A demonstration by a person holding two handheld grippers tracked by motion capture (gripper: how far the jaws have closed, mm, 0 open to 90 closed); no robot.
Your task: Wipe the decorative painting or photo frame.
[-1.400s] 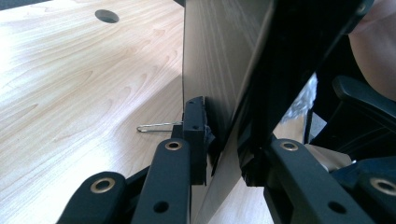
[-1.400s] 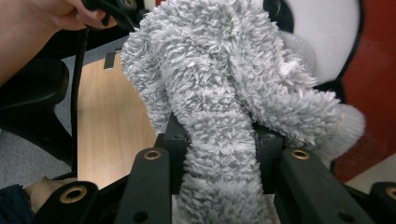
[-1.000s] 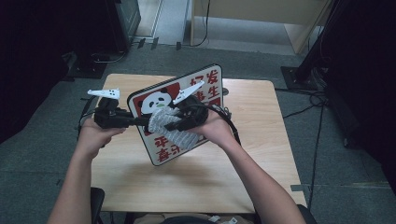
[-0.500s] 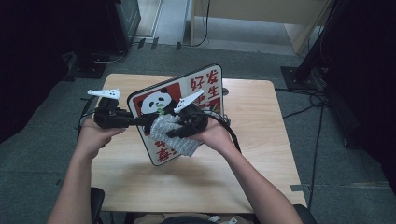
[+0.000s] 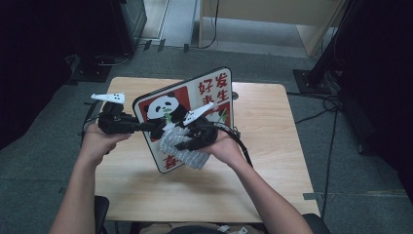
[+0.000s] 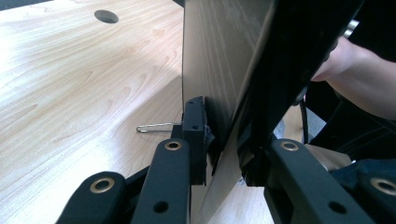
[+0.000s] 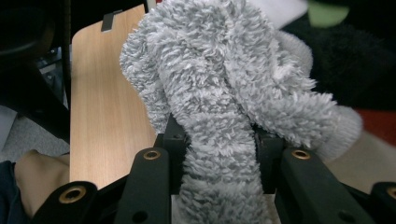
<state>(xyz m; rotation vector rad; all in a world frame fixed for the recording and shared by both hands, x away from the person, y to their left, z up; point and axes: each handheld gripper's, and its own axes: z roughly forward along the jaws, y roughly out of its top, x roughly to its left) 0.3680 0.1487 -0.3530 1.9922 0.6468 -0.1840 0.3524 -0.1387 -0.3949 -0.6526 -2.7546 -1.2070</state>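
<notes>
Left gripper (image 5: 146, 127) is clamping the sign (image 5: 213, 90) edge; right gripper (image 5: 182, 145) is pinching the cloth (image 5: 192, 158) against the sign face.

Wooden table (image 5: 272, 126) with cable hole (image 6: 106, 16); grey carpet floor (image 5: 350, 165).
</notes>
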